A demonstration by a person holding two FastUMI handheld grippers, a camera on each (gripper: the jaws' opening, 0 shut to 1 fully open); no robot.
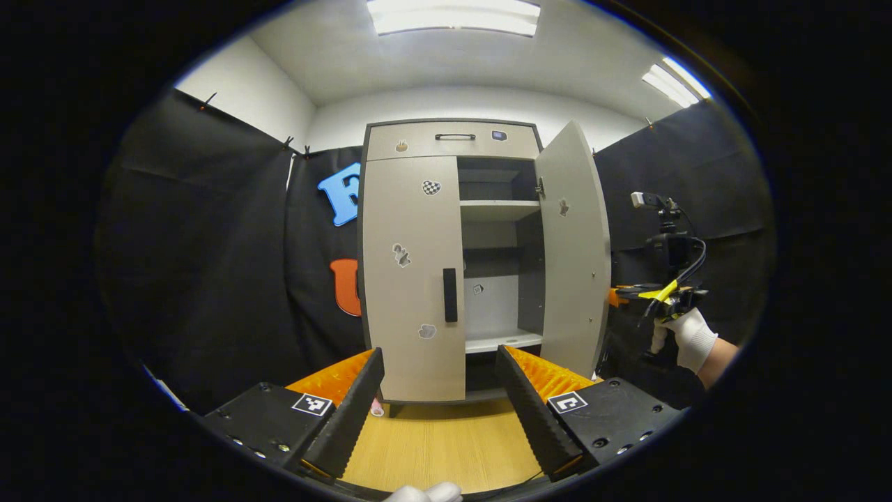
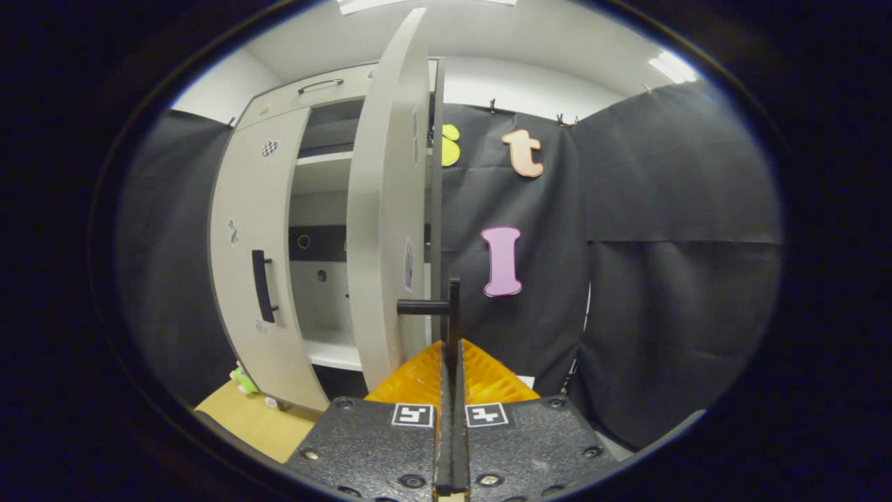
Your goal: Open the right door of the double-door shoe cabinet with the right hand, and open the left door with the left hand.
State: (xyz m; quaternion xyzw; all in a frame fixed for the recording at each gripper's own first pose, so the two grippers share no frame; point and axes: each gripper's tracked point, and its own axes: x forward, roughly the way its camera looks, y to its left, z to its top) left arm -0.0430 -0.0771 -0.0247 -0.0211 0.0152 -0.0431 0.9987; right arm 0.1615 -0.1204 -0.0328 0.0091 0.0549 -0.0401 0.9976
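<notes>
Grey shoe cabinet (image 1: 418, 279) stands tall on the wooden floor (image 1: 439, 446), its left door (image 1: 411, 279) flat shut before the wide-apart left gripper (image 1: 439, 376), its right door (image 2: 383, 209) swung out edge-on, its upright handle (image 2: 454, 314) pinched by the right gripper (image 2: 451, 362).

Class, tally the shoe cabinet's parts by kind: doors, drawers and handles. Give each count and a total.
Doors: 2 (left door, right door)
Drawers: 1 (drawer)
Handles: 3 (drawer handle, left door handle, right door handle)
Total: 6
</notes>
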